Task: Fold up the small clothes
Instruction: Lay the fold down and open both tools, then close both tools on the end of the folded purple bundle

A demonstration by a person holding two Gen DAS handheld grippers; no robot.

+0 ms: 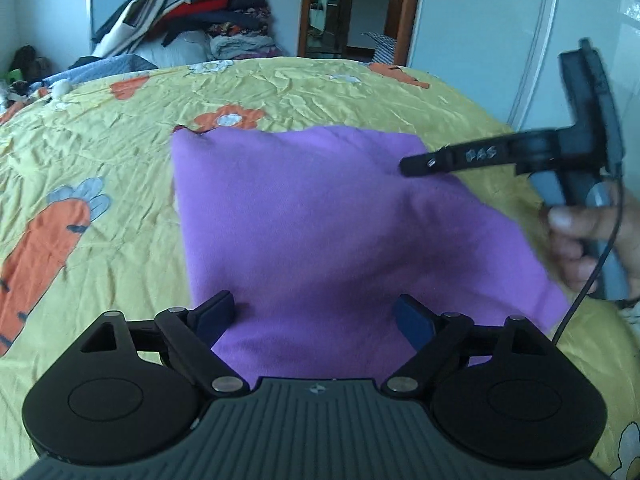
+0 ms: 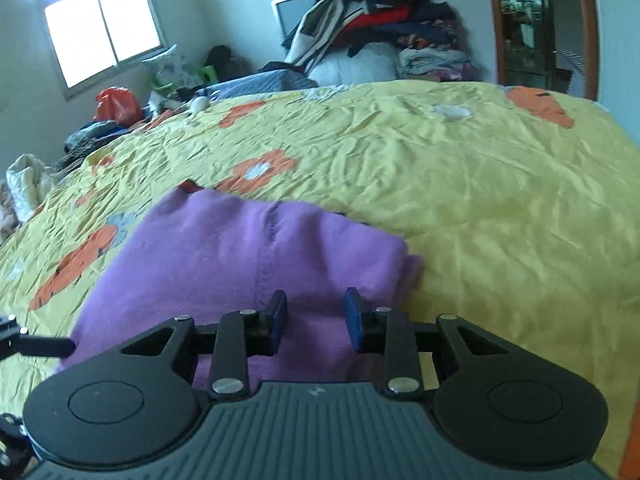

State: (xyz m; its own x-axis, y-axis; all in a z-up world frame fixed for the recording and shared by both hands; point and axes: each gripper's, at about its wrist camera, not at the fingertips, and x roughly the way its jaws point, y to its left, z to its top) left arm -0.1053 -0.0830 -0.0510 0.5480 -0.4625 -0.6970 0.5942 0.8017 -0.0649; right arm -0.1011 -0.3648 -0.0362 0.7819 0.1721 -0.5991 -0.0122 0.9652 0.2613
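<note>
Purple garment (image 1: 320,220) on a yellow bedsheet (image 1: 360,92) with orange carrots and flowers; black grippers, blue fingers (image 2: 358,320).

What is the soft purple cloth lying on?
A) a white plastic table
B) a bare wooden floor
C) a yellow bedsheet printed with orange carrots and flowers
C: the soft purple cloth lies spread on the yellow bedsheet, whose orange carrot and flower prints show around it.
</note>
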